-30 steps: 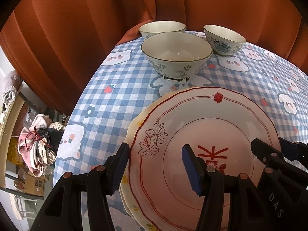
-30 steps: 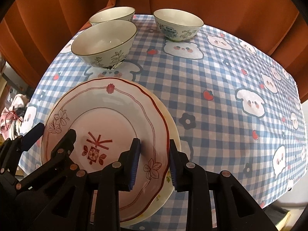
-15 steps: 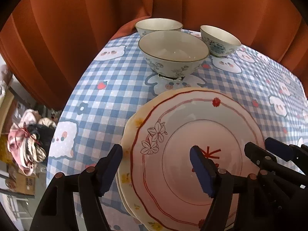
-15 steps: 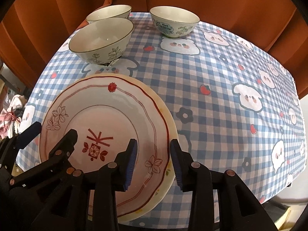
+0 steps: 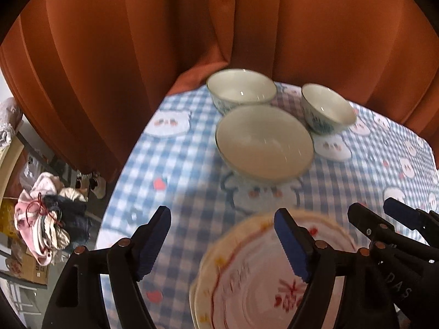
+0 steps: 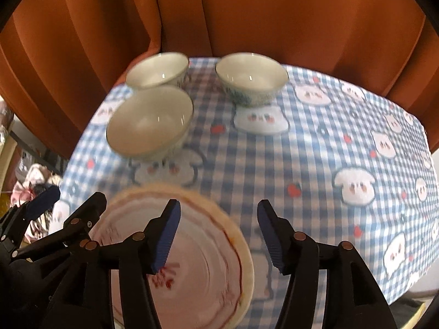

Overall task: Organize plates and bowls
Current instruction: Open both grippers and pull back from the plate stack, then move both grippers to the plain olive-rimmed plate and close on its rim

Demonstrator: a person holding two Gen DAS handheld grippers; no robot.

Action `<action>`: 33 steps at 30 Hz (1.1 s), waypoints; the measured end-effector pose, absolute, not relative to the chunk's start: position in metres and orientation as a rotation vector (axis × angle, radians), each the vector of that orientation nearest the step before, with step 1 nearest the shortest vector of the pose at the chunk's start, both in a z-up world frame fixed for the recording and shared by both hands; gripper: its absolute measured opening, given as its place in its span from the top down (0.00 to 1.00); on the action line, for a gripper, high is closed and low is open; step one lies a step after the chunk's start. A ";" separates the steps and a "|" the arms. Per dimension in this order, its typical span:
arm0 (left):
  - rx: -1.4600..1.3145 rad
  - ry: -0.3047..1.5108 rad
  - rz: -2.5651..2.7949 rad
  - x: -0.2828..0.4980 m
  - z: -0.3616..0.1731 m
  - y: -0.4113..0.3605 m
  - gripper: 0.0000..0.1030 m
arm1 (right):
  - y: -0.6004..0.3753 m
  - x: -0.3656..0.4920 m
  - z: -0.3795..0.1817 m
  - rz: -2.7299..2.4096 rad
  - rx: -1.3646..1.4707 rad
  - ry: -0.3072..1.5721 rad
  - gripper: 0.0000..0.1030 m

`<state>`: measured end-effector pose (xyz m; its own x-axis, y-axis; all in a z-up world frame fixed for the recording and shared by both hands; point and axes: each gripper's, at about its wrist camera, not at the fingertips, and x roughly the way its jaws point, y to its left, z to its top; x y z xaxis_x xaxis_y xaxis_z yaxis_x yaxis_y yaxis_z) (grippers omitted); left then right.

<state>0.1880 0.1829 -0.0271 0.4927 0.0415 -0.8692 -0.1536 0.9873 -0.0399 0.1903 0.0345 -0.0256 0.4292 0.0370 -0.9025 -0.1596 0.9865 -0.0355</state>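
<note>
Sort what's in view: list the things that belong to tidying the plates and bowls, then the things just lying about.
Belongs to the job:
- stacked plates
- big bowl
- back bowl
- small bowl

Just lying about:
- checked tablecloth
- orange curtain
- bundle of clothes on the floor
- cardboard box

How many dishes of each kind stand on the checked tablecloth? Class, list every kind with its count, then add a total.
Bowls: 3, namely the large bowl, the far left bowl and the far right bowl.
Plates: 2, the red-patterned plate stacked on a yellow-rimmed plate.
Total: 5
</note>
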 end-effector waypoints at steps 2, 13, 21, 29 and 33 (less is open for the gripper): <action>-0.108 1.054 0.113 0.203 -0.026 0.187 0.21 | 0.036 0.203 -0.023 0.129 -0.112 1.106 0.38; -0.093 1.042 0.145 0.272 -0.038 0.197 0.22 | 0.047 0.279 -0.027 0.197 -0.037 1.068 0.35; -0.104 1.092 0.145 0.297 -0.070 0.193 0.32 | 0.056 0.317 -0.053 0.206 -0.025 1.085 0.42; -0.137 1.122 0.159 0.309 -0.088 0.190 0.60 | 0.073 0.331 -0.080 0.270 -0.025 1.146 0.82; -0.154 1.128 0.162 0.312 -0.089 0.193 0.78 | 0.079 0.333 -0.083 0.277 -0.042 1.138 0.84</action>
<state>0.3117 0.1929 -0.0893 0.4192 0.0505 -0.9065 -0.2062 0.9777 -0.0409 0.3325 0.0785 -0.0830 0.3890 0.1965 -0.9000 -0.2391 0.9650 0.1074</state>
